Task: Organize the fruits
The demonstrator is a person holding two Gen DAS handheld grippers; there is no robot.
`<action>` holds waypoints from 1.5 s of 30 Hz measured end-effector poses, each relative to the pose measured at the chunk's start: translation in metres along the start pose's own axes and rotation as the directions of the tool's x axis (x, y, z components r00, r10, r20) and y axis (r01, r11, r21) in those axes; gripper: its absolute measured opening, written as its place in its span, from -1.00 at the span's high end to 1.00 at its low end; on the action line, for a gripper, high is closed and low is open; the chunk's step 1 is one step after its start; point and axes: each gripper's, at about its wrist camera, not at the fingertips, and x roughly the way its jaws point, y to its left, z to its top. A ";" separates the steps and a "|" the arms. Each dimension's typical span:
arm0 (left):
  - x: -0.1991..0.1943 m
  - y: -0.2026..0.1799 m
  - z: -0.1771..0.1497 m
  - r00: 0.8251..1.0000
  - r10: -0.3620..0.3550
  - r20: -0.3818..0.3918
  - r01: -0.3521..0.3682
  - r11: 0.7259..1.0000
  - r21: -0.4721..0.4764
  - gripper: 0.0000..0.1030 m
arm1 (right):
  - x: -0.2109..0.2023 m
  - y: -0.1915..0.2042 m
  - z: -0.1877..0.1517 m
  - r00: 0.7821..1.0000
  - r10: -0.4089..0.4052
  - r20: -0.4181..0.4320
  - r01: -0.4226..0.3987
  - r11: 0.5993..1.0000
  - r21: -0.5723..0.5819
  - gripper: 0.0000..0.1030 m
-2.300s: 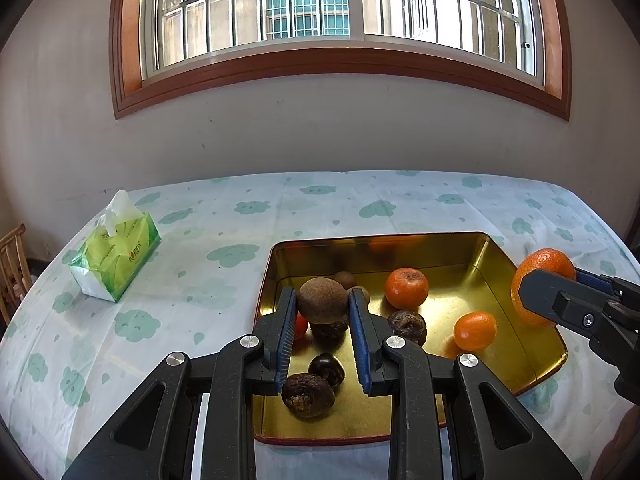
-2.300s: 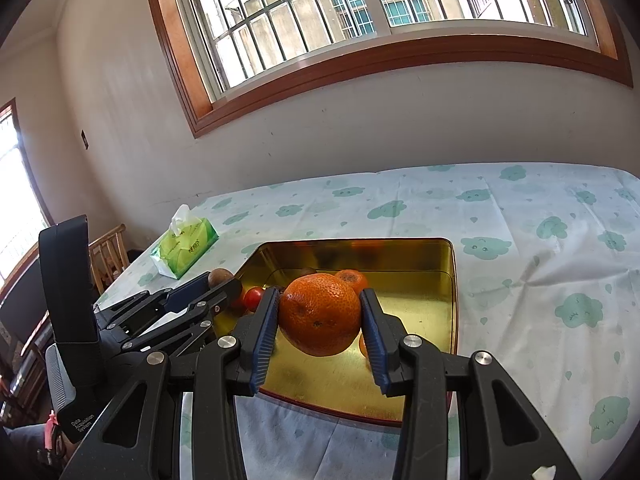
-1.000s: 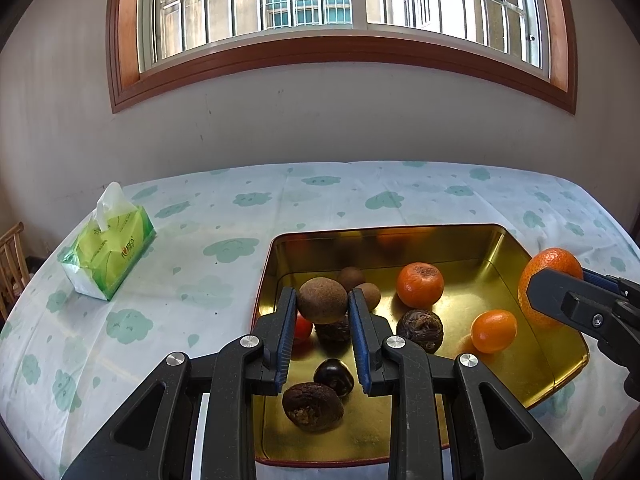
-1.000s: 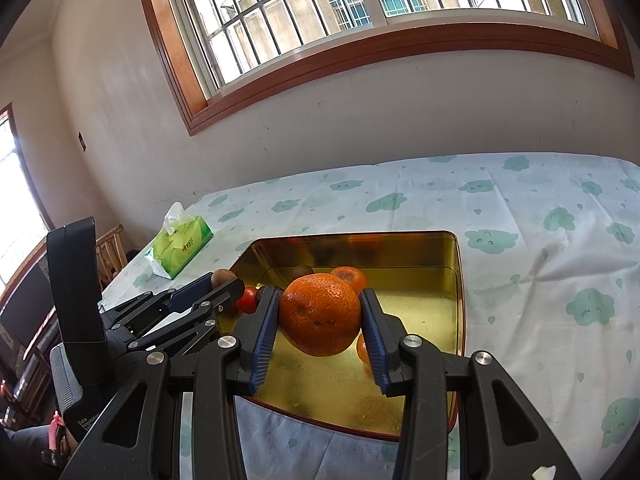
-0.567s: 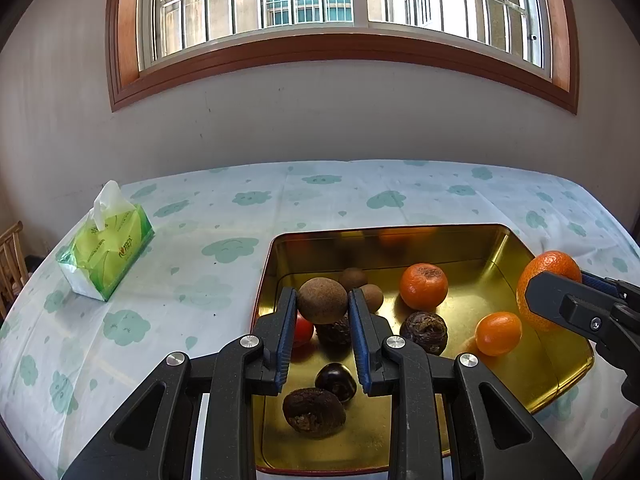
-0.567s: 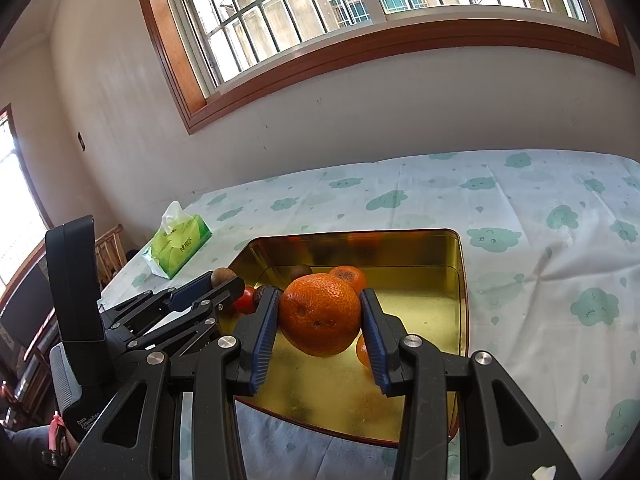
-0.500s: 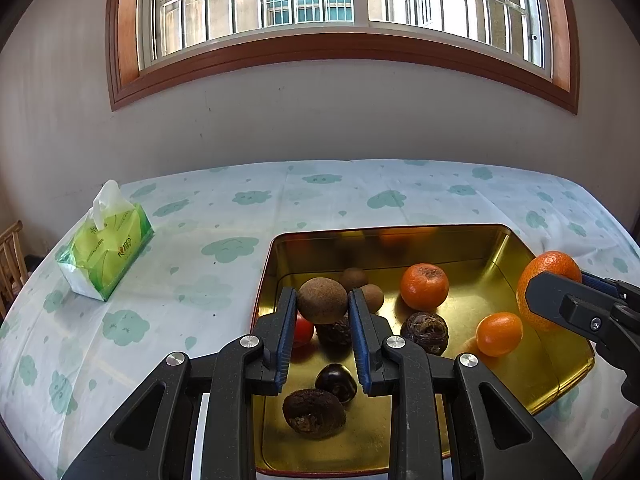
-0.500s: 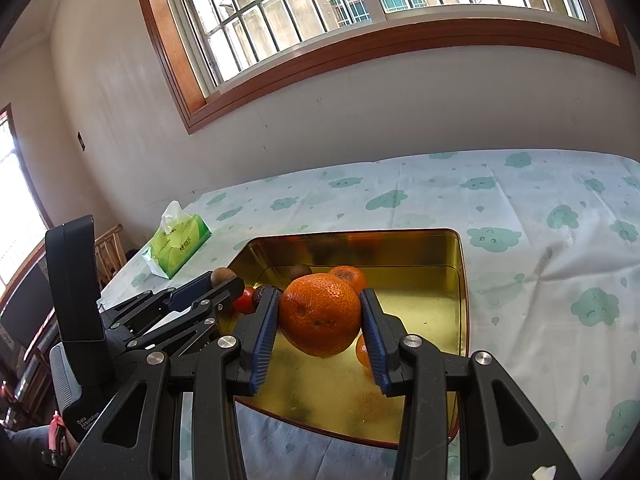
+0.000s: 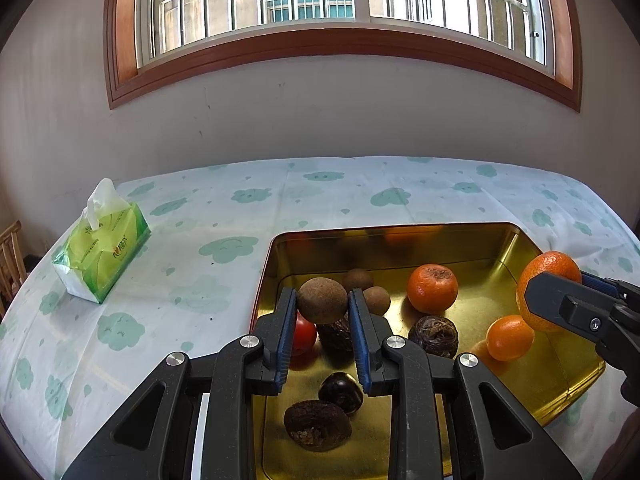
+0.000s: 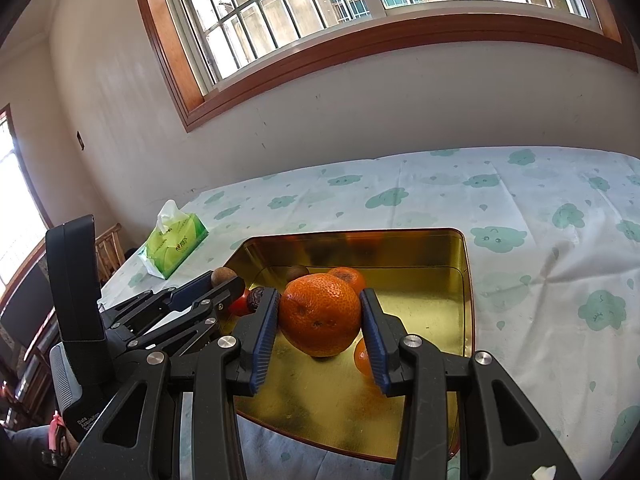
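A gold metal tray [image 9: 492,240] [image 10: 466,280] sits on the cloud-print tablecloth. My left gripper [image 9: 322,300] is shut on a round brown fruit [image 9: 322,300] and holds it above the tray's left side. My right gripper [image 10: 320,314] is shut on a large orange [image 10: 320,314] above the tray's near part; that orange also shows in the left wrist view [image 9: 550,270]. In the tray lie a tangerine [image 9: 432,288], a small orange [image 9: 510,338], a red tomato [image 9: 303,334], small brown fruits [image 9: 376,300] and several dark wrinkled fruits [image 9: 433,336].
A green tissue pack [image 9: 102,246] [image 10: 174,244] lies on the cloth left of the tray. A wooden chair [image 9: 10,256] stands beyond the table's left edge. The wall with a barred window is behind the table.
Both grippers have held their fruits throughout. The left view has drawn slightly back and up from the tray; the right gripper has barely moved.
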 end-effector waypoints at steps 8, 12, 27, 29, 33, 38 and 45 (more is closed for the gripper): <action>0.002 -0.002 0.000 0.999 0.015 0.033 -0.015 1.000 0.027 -0.27 | -0.001 0.002 0.006 0.999 -0.015 0.048 0.017 0.999 -0.039 -0.12; -0.005 -0.007 0.001 0.997 0.032 0.068 -0.035 0.998 0.055 -0.47 | -0.004 0.006 0.011 0.997 -0.011 0.071 0.015 0.998 -0.055 -0.16; -0.031 0.003 0.002 0.996 0.044 0.071 -0.045 0.999 0.006 -0.57 | -0.022 0.004 0.004 0.994 -0.057 0.090 0.060 0.998 -0.030 -0.21; -0.040 0.004 0.000 0.996 0.043 0.077 -0.043 0.999 0.000 -0.57 | -0.026 0.009 0.000 0.993 -0.072 0.098 0.077 0.996 -0.047 -0.25; -0.061 0.007 -0.001 0.995 0.038 0.092 -0.037 0.999 -0.011 -0.58 | -0.041 0.018 -0.006 0.988 -0.091 0.126 0.099 0.993 -0.064 -0.38; -0.097 0.012 -0.002 0.989 0.047 0.141 -0.043 0.999 -0.033 -0.71 | -0.064 0.031 -0.006 0.983 -0.099 0.153 0.112 0.991 -0.077 -0.55; -0.148 0.020 -0.005 0.979 0.043 0.198 -0.033 0.998 -0.050 -0.76 | -0.098 0.053 -0.011 0.976 -0.107 0.188 0.128 0.987 -0.101 -0.74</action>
